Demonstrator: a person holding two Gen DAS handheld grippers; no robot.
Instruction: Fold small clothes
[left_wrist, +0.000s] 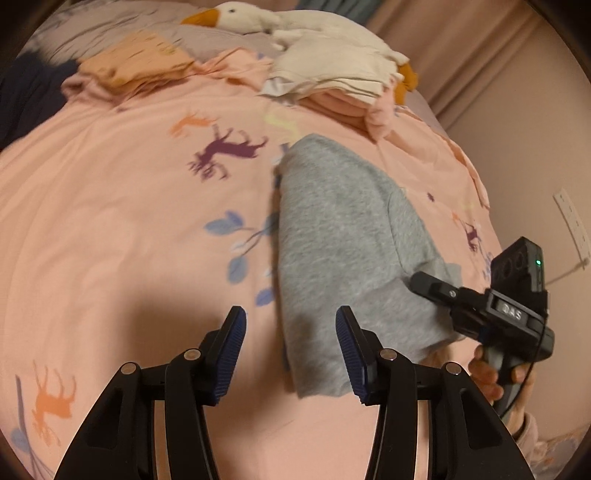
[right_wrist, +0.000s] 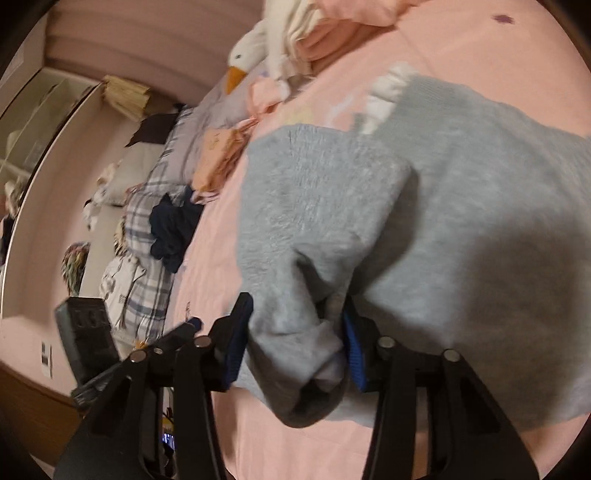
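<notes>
Centrally, a grey garment (left_wrist: 332, 236) lies partly folded on a pink bed (left_wrist: 110, 221) printed with deer and leaves. From the left wrist view, the left tongs (left_wrist: 290, 354) stand wide apart and hold nothing; their right finger overlaps the garment's near edge. At the right, the right tongs (left_wrist: 424, 282) meet a grey flap of the garment, with a hand (left_wrist: 495, 373) on the handle. From the right wrist view, the right tongs (right_wrist: 295, 343) are partly closed with a bunched cuff of the garment (right_wrist: 461, 221) between their blue pads (right_wrist: 354, 350). Farther back sit folded clothes (left_wrist: 332, 85), a goose toy (left_wrist: 295, 26) and a dark garment (right_wrist: 173, 229).
</notes>
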